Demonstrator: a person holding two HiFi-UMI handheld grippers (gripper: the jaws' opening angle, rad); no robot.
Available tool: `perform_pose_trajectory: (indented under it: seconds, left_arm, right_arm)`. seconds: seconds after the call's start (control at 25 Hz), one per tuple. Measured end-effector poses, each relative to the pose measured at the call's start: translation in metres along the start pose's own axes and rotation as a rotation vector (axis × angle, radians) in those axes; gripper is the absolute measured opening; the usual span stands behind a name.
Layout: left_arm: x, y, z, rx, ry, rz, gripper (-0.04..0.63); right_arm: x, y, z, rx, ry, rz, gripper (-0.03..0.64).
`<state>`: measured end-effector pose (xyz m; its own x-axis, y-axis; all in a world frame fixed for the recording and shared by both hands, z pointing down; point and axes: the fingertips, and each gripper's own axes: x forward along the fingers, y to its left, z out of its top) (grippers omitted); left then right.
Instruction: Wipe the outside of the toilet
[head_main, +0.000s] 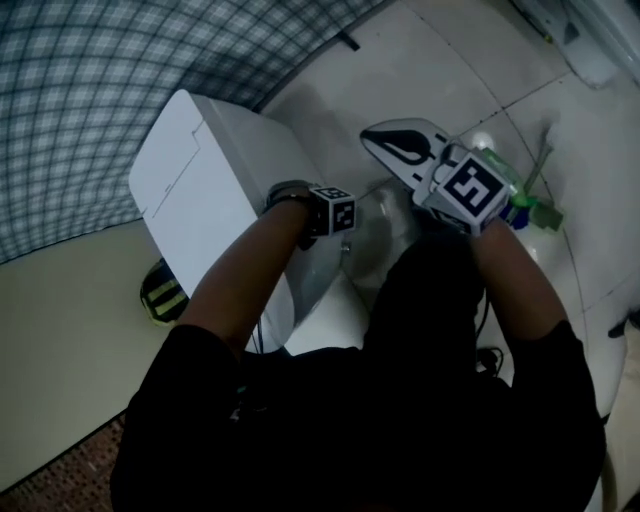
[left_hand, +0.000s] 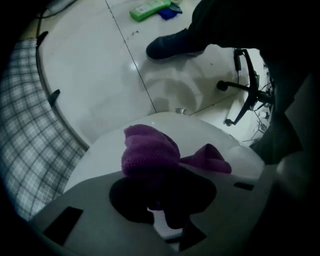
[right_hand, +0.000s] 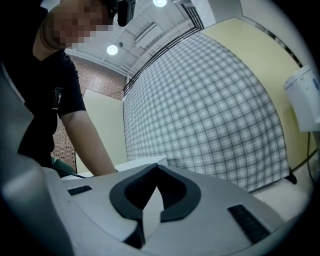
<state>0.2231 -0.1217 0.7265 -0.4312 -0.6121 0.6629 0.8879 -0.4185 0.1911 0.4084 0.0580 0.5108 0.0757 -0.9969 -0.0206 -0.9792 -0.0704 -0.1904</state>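
Left hand-held gripper grasping purple cloth on toilet, right hand-held gripper clenched

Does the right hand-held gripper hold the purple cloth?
No, the left hand-held gripper clamps the cloth; the right hand-held gripper is shut and empty.

We find the plaid wall close behind the toilet tank, leaving little room there. Beside the bowl the tiled floor lies open to us, hemmed by a shoe, a green bottle and a chair base.
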Motion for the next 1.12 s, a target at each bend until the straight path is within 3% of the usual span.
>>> perform_pose_trajectory:
  seconds: [0.16,0.28,0.44,0.56,0.72,0.84,0.96,1.12]
  left_arm:
    - [0.039,0.009,0.04,0.031,0.059,-0.061,0.103]
    - [0.069,0.011,0.074,-0.01,0.016,-0.09,0.104]
    - [0.077,0.011,0.094,-0.034,-0.053,-0.053,0.104]
    - [0.04,0.032,0.074,-0.135,-0.143,-0.04,0.104]
    - [-0.041,0.098,0.01,-0.284,-0.242,0.078,0.103]
    - [-0.07,0.139,-0.047,-0.315,-0.193,0.136,0.103]
    - [-0.052,0.16,-0.083,-0.297,-0.055,0.125,0.103]
    - [-0.002,0.165,-0.071,-0.24,0.082,0.095,0.103]
  right_arm:
    - [-0.01,-0.033,-0.036,0.062,0.017,-0.021,0.006]
    - [-0.015,-0.051,-0.064,0.086,0.073,-0.03,0.006]
    - [-0.022,-0.06,-0.083,0.098,0.106,-0.029,0.006]
    - [-0.023,-0.06,-0.08,0.106,0.074,-0.034,0.006]
    - [-0.033,-0.056,-0.062,0.114,0.025,-0.034,0.006]
    - [-0.037,-0.053,-0.063,0.121,0.026,-0.031,0.006]
    - [-0.044,-0.058,-0.074,0.154,0.034,-0.052,0.006]
    - [-0.054,-0.066,-0.086,0.179,0.035,-0.08,0.006]
